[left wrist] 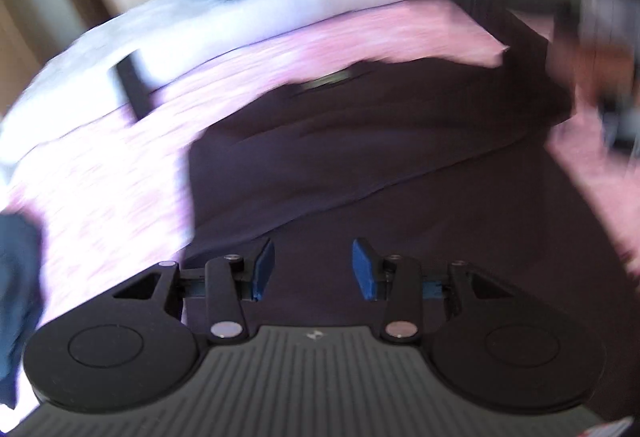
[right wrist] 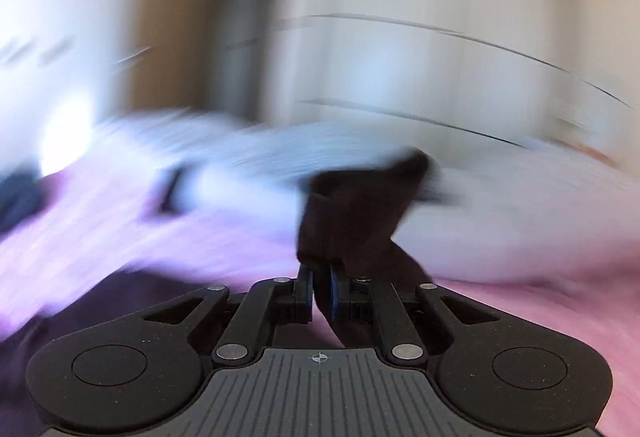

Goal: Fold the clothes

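The dark navy cloth garment [left wrist: 360, 173] lies spread on the pink-covered bed [left wrist: 120, 165]. The left tool [left wrist: 313, 269] hangs above it, blue pads apart, nothing between them. The right tool [right wrist: 319, 295] pinches a raised fold of that garment (both views blurred).

A dark navy garment [left wrist: 360, 165] lies spread mostly flat on the pink bed cover [left wrist: 100, 177], with long creases running across its cloth and a small pale label near its far edge. In the right wrist view one end of it [right wrist: 352, 205] is lifted off the bed, standing up in a dark, bunched fold, pinched at its lower part between the pads of the right tool [right wrist: 319, 297]
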Motion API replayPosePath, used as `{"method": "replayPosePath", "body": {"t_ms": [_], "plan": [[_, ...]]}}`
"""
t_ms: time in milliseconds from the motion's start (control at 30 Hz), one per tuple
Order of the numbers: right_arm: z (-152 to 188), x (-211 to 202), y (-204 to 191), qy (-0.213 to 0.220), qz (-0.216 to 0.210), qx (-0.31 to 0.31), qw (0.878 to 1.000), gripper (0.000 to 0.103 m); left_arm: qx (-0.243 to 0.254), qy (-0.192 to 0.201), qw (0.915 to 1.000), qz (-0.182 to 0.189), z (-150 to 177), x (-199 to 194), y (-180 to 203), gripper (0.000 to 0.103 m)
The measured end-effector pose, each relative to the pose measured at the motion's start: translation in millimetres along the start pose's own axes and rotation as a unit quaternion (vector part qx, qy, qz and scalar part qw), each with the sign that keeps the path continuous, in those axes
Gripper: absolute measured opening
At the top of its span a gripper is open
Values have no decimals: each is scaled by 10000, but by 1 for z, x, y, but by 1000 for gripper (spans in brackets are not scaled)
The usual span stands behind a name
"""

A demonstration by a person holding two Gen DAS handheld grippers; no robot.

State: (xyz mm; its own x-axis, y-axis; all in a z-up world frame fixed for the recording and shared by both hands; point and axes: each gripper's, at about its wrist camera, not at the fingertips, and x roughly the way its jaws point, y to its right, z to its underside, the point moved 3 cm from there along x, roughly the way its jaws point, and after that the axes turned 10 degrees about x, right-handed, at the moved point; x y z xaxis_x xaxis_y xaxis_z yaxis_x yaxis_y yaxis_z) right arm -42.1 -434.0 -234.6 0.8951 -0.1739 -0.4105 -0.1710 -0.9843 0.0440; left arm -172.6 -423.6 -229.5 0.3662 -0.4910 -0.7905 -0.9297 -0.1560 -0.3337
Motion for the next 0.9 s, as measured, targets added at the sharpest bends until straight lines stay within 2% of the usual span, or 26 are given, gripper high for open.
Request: {"method": "replayPosePath", "body": {"t_ms": [67, 100, 133, 167, 200, 233, 333, 400, 433, 500, 567, 633, 767, 833, 900], "plan": [[37, 50, -73, -585, -490, -815, 9937, 9, -157, -119, 9997, -149, 28, -3, -28, 38], [50, 61, -93, -818, -561, -985, 9902, 9, -225, -148, 9995, -186, 40, -4, -39, 38], [59, 66, -107, -960, -634, -1005, 9883, 15, -292, -171, 9992, -217, 50, -3, -48, 38], [64, 66, -116, -1076, -678, -976, 9871, 25, -366, -194, 9990, -190, 59, -1, -56, 38], [67, 61, -122, -1133, -691, -943, 9867, 49, -441, -218, 9987, -153, 67, 3, -63, 38], [67, 53, -125, -1169, -682, -919, 9865, 66, -521, -218, 9984, -85, 72, 8, -68, 38], [66, 25, -120, -1309, -590, -851, 9860, 69, -780, -110, 9966, 232, 69, 31, -77, 38], [66, 16, -104, -1435, -336, -816, 9857, 69, -1126, 44, 9918, 600, 59, 51, -86, 38], [68, 11, -93, -1523, -177, -739, 9854, 69, -1378, 85, 9867, 854, 54, 63, -90, 39], [71, 1, -71, -1700, 141, -601, 9835, 69, -2077, 182, 9680, 1401, 45, 90, -94, 38], [73, -7, -53, -1860, 425, -560, 9800, 69, -2723, 148, 9424, 1939, 38, 118, -94, 38], [76, -12, -37, -1987, 666, -515, 9764, 69, -3281, -65, 9119, 2465, 35, 148, -87, 37], [80, -16, -14, -2069, 1002, -433, 9723, 69, -4026, -216, 8701, 2836, 33, 172, -69, 35], [81, -16, -5, -2048, 1143, -400, 9713, 69, -4321, -207, 8535, 2904, 32, 175, -65, 35], [81, -14, 5, -2040, 1331, -312, 9694, 69, -4592, -239, 8391, 2905, 36, 178, -65, 20]]}}
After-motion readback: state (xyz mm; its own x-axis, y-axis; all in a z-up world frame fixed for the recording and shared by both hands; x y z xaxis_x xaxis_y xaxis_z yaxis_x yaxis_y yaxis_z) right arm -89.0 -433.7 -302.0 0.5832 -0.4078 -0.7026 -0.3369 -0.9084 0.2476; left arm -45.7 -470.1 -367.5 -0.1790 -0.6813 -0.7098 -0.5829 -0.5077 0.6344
